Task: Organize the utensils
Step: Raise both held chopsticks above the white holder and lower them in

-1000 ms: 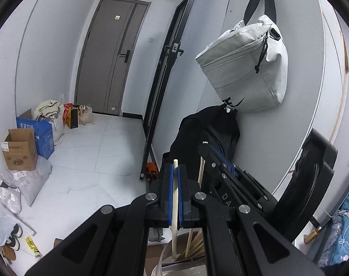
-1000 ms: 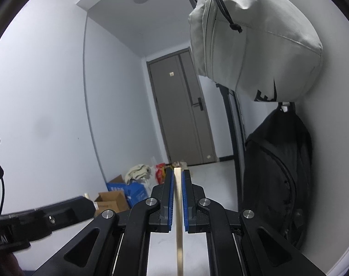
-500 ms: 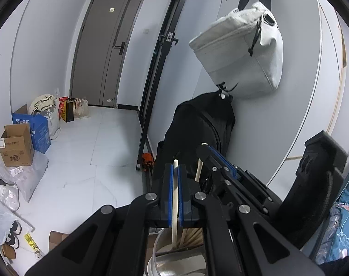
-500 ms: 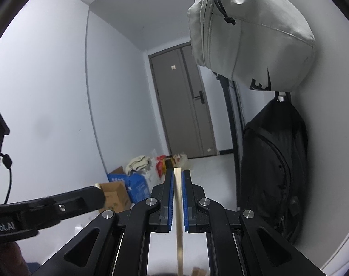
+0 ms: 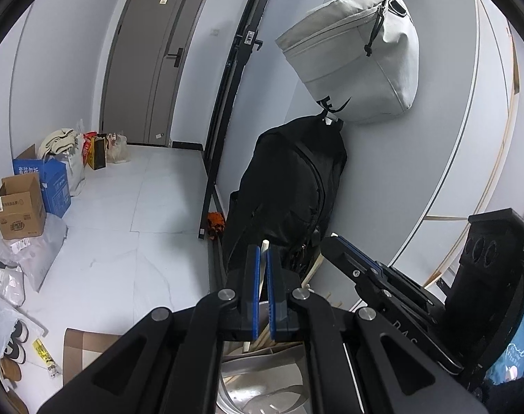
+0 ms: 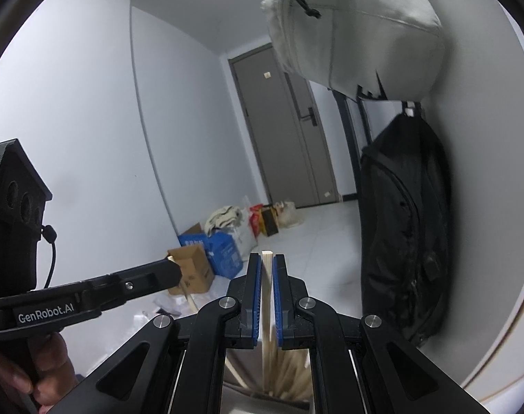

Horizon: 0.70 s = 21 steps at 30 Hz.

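Note:
My left gripper (image 5: 262,252) is shut on a pale wooden chopstick (image 5: 264,245) that stands upright between the blue pads. Under it is a shiny metal holder (image 5: 251,372) with several more chopsticks (image 5: 262,336) in it. My right gripper (image 6: 267,259) is also shut, on a second chopstick (image 6: 267,276) whose lower end reaches into the bundle of chopsticks (image 6: 289,369) in the metal holder (image 6: 239,355). In the left wrist view the right gripper (image 5: 332,241) sits just to the right with its chopstick (image 5: 315,269). The left gripper (image 6: 172,270) reaches in from the left, held by a hand (image 6: 37,365).
A black backpack (image 5: 289,186) and a grey bag (image 5: 358,58) hang on the wall close on the right. A black metal frame (image 5: 224,103) stands by a grey door (image 5: 151,55). Cardboard boxes (image 5: 18,207) and bags lie on the white tiled floor at left.
The right gripper has sunk and moved forward with its chopstick, and the metal holder with its bundle now shows beneath it. The left view has tipped down, showing more of the holder.

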Tool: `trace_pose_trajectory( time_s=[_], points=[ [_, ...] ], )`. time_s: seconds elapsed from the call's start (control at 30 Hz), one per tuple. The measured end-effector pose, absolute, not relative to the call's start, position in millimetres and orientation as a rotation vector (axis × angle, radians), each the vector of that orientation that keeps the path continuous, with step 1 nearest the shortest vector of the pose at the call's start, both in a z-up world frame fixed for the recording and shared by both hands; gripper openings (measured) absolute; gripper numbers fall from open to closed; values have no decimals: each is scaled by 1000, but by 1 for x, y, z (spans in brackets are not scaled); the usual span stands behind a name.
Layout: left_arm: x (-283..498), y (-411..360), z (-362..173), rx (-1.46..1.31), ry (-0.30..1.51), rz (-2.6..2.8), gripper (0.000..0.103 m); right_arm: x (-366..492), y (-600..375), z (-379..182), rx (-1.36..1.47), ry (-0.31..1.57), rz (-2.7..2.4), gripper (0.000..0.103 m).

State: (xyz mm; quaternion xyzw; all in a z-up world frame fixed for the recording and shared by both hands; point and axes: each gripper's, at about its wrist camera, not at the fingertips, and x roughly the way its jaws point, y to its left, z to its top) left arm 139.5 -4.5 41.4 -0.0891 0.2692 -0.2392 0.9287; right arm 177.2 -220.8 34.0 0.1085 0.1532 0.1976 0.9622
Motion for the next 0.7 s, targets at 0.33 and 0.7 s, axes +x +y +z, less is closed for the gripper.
trace_pose_trajectory(
  time_s=[0.33, 0.7],
  points=[
    [138, -4, 39, -171, 561, -505, 0, 170, -231, 29, 210, 368, 464, 5],
    [132, -8, 40, -146, 575, -542, 0, 167, -232, 18, 213, 423, 511, 5]
  ],
)
